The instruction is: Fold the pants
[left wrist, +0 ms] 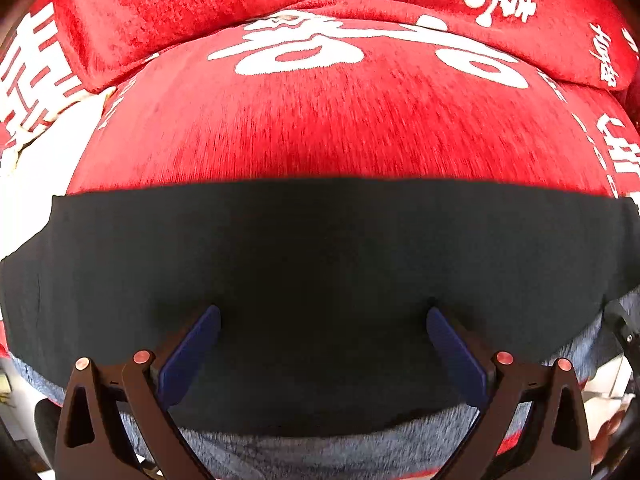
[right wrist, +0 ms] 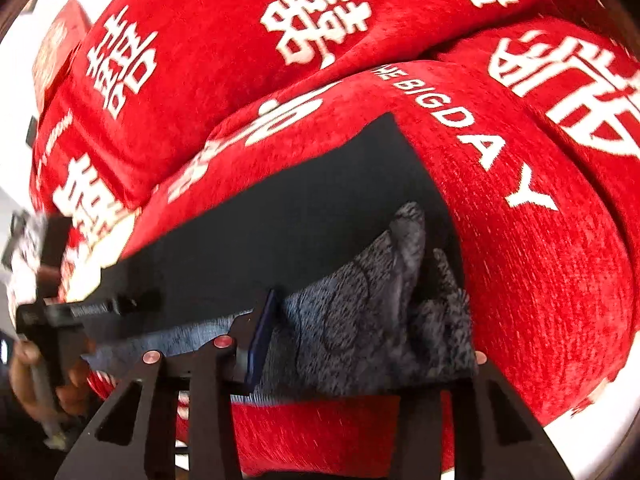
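The black pants [left wrist: 320, 264] lie flat across a red sofa seat cushion [left wrist: 320, 128], with their grey fleece lining [left wrist: 320, 456] showing at the near edge. My left gripper [left wrist: 323, 320] is open, its blue pads spread wide just above the black cloth, holding nothing. In the right wrist view the pants [right wrist: 304, 216] lie on the cushion, and a corner is turned over so the grey lining [right wrist: 360, 320] bunches up. My right gripper [right wrist: 352, 320] has its jaws wide apart around that bunched lining; the right finger is hidden behind the cloth.
Red back cushions with white characters [left wrist: 280, 4] rise behind the seat. Another red cushion [right wrist: 580, 100] lies at the right. The left gripper and the hand holding it [right wrist: 44, 332] show at the left edge of the right wrist view.
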Demonstrator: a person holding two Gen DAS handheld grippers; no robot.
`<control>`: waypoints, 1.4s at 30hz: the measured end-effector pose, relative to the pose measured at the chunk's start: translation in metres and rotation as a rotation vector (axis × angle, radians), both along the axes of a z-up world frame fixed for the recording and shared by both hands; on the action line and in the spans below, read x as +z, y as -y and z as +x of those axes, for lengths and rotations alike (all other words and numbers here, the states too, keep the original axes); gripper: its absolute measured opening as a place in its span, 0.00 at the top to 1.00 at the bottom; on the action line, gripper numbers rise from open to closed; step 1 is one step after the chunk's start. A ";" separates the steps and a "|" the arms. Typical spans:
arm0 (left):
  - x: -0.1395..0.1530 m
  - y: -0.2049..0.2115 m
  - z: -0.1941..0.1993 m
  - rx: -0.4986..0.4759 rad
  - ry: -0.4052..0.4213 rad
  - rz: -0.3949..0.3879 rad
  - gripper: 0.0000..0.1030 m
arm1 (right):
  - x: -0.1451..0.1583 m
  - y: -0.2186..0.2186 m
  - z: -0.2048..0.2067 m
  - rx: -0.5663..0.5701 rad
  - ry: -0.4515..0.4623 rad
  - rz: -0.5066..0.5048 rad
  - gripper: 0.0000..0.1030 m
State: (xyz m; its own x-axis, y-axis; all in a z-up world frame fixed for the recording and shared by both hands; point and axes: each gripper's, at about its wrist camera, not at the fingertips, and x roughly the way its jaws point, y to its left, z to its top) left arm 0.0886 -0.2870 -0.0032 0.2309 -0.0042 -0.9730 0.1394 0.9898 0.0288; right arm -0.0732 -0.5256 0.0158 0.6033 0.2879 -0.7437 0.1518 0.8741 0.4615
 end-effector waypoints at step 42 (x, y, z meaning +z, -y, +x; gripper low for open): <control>0.056 -0.255 -0.025 0.257 0.068 -0.240 0.00 | 0.100 -0.337 0.016 0.317 0.182 -0.792 0.84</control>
